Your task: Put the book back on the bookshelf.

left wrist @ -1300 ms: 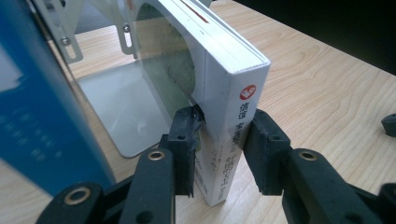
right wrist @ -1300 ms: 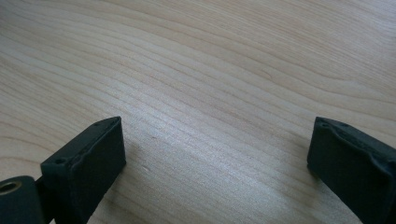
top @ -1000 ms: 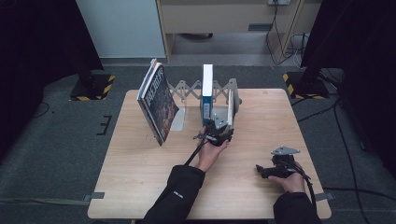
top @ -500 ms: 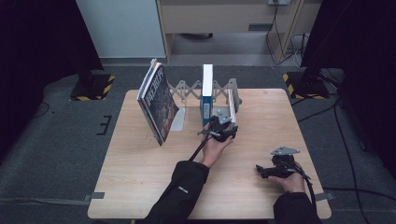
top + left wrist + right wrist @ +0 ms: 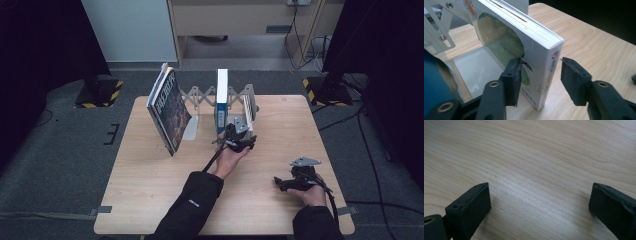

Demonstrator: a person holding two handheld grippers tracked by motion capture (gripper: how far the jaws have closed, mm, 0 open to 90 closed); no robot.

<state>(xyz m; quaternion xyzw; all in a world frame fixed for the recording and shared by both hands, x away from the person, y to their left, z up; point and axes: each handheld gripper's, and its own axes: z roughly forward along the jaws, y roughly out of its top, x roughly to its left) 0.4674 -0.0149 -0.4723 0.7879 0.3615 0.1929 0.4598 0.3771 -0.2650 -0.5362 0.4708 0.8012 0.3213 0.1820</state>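
A white-spined book with a green cover stands upright at the right end of the grey folding rack. My left gripper straddles its lower corner. The jaws have just been opening: the left pad lies close against the cover, and the right pad stands clear of the other side. In the high view, the left gripper sits just in front of that book. My right gripper rests open near the table's front right, with bare wood between its jaws.
A blue-and-white book stands upright in the middle of the rack. A large dark book leans at the rack's left end. The wooden table has free room in front. A cabinet and cables lie behind the table.
The left hand has edged a little toward the rack. The right hand has kept still.
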